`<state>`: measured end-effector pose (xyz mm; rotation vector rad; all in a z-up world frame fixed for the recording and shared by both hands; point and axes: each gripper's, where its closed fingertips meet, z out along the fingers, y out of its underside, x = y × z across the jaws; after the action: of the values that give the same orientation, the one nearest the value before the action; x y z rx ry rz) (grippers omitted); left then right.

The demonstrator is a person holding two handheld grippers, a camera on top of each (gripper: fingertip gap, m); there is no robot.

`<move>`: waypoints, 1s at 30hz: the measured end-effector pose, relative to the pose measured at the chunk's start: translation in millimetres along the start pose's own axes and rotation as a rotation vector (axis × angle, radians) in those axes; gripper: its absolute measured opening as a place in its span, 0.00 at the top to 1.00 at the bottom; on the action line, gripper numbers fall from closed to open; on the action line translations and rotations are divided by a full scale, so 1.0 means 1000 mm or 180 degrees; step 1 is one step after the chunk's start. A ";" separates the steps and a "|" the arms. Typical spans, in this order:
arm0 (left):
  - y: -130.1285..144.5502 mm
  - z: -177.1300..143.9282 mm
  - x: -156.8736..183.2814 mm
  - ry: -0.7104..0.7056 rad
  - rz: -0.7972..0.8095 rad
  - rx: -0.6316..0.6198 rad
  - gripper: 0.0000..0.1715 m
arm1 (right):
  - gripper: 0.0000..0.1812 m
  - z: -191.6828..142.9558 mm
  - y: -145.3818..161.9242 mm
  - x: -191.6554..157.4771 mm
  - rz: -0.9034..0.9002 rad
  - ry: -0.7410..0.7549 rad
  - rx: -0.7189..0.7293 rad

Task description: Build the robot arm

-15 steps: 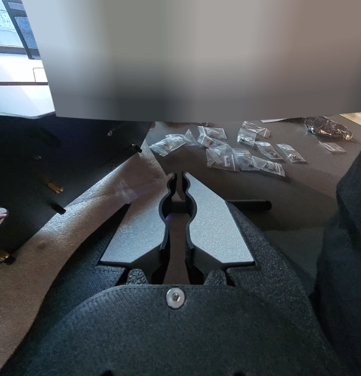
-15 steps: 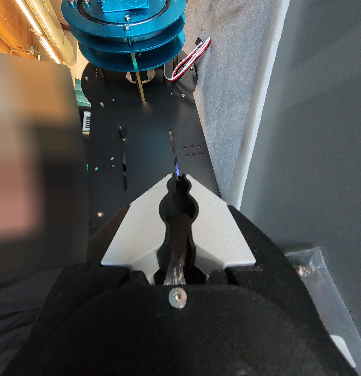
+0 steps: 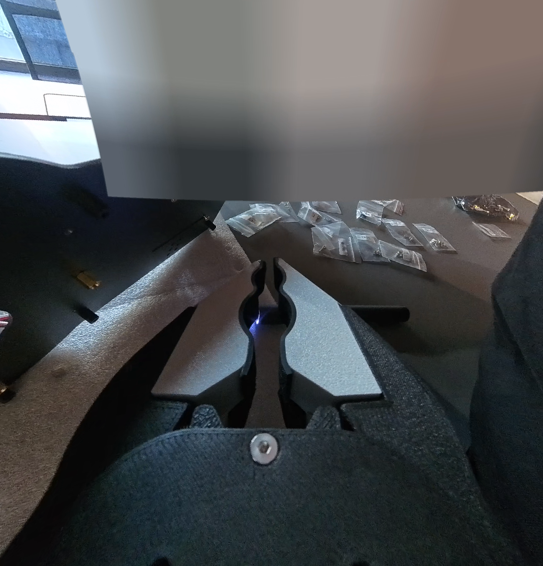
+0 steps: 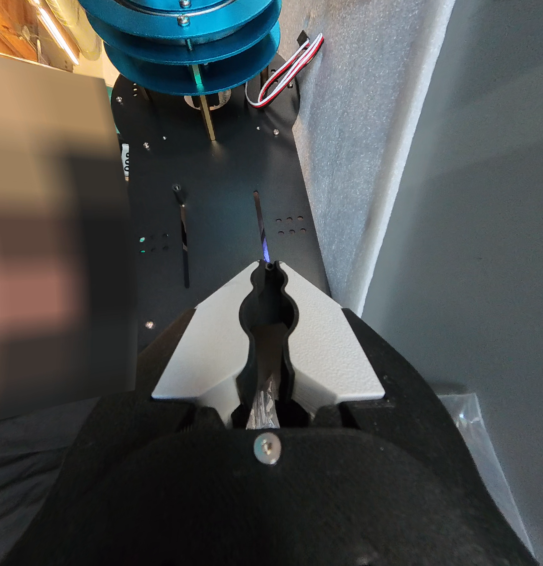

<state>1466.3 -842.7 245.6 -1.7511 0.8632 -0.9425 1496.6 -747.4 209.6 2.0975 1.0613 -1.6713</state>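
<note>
Left gripper (image 3: pixel 269 266): held low and nearly level over the dark table (image 3: pixel 340 284), pointing toward a scatter of small clear bags (image 3: pixel 368 237) of hardware lying well ahead. Jaws stand slightly parted, a narrow gap running between the tips; nothing is between them. A black rod (image 3: pixel 377 314) lies crosswise on the table just beyond the right finger, passing behind the jaw cut-out. To the left, a sheet of pale foam (image 3: pixel 141 321) lies under the edge of a black plate (image 3: pixel 49 245) fitted with brass standoffs (image 3: pixel 88 279). The dark bulk at the right edge is probably the other gripper's body, though too little of it shows to be sure.

Right gripper (image 4: pixel 269 266): tilted steeply down over the black plate (image 4: pixel 227 214), tips directly above the near end of a long slot (image 4: pixel 259 214). Jaws are drawn nearly together, pinching a small black standoff (image 4: pixel 269 266) at the very tips; it points down toward the plate. Whether it touches the plate cannot be told. A second black standoff (image 4: pixel 177 191) stands at the head of the parallel slot to the left. Farther along the plate sits a stack of blue discs (image 4: pixel 190 39) on brass posts, with a red-white-black wire (image 4: pixel 282 76) looped beside it. Pale foam (image 4: pixel 350 153) borders the plate's right edge.
</note>
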 end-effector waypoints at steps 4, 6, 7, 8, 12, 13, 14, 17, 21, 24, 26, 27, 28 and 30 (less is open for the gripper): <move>0.000 0.000 0.001 0.0002 0.0000 0.0004 0.99 | 0.98 0.001 0.000 0.000 -0.0042 0.0044 -0.0036; 0.000 -0.001 0.001 -0.0001 -0.0001 0.0010 0.99 | 0.98 0.002 0.001 0.000 -0.0029 0.0017 -0.0050; 0.000 -0.001 0.000 -0.0002 -0.0004 0.0007 0.98 | 0.98 0.003 0.002 -0.001 -0.0015 -0.0004 -0.0064; 0.000 -0.001 0.000 -0.0004 -0.0008 0.0008 0.98 | 0.97 0.004 0.003 -0.001 -0.0008 -0.0019 -0.0064; -0.001 -0.003 0.000 -0.0022 -0.0006 0.0021 0.98 | 0.97 0.004 0.002 0.000 -0.0036 -0.0011 0.0028; -0.002 -0.004 0.000 -0.0023 -0.0002 0.0021 0.98 | 0.97 0.003 0.003 0.000 -0.0020 -0.0025 0.0046; -0.003 -0.004 0.000 -0.0026 0.0005 0.0020 0.98 | 0.95 0.003 0.003 0.002 -0.0010 -0.0013 0.0063; -0.004 -0.006 0.001 -0.0041 0.0043 0.0012 0.98 | 0.91 0.003 0.003 0.003 -0.0034 0.0024 0.0090; -0.009 -0.009 0.002 -0.0084 0.0115 0.0009 0.97 | 0.87 -0.003 -0.003 0.004 -0.0077 0.0037 0.0282; -0.016 -0.015 0.003 -0.0122 0.0142 0.0048 0.97 | 0.87 -0.016 -0.015 0.000 -0.0262 0.0137 0.0602; -0.022 -0.022 0.000 -0.0194 0.0193 0.0079 0.97 | 0.87 -0.032 -0.022 -0.011 -0.0577 0.0329 0.0885; -0.025 -0.025 -0.001 -0.0241 0.0234 0.0091 0.97 | 0.87 -0.042 -0.025 -0.017 -0.0786 0.0523 0.1056; -0.029 -0.029 -0.002 -0.0279 0.0282 0.0102 0.97 | 0.87 -0.054 -0.027 -0.027 -0.1067 0.0737 0.1249; -0.037 -0.036 -0.003 -0.0352 0.0394 0.0113 0.97 | 0.86 -0.078 -0.026 -0.057 -0.1789 0.1231 0.1719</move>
<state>1438.9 -843.0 289.4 -1.6827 0.8674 -0.7682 1532.4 -704.1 292.5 2.7292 1.5725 -2.0255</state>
